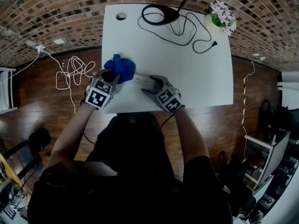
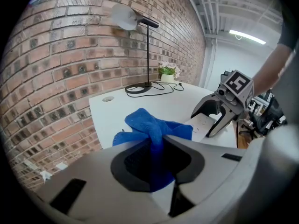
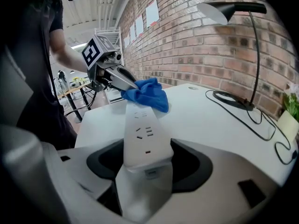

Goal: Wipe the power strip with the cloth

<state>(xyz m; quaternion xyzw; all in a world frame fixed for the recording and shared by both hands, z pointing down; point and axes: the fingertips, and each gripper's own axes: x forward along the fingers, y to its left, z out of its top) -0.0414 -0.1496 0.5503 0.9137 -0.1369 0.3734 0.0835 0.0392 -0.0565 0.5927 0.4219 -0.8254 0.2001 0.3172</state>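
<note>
A white power strip (image 3: 142, 134) lies along the near edge of the white table (image 1: 187, 69); in the head view the power strip (image 1: 141, 80) shows between the two grippers. My right gripper (image 3: 147, 164) is shut on its near end and, in the head view, my right gripper (image 1: 150, 84) sits at the strip's right end. A blue cloth (image 2: 156, 134) is pinched in my left gripper (image 2: 161, 160), which is shut on it. The blue cloth (image 1: 120, 67) rests on the strip's left end, and in the right gripper view the cloth (image 3: 147, 94) covers its far end.
A black desk lamp (image 1: 161, 14) with its cable (image 1: 198, 41) stands at the table's far side, beside a potted plant (image 1: 222, 15). A brick wall (image 2: 56, 55) rises behind the table. White cable (image 1: 70, 71) lies on the wooden floor at the left.
</note>
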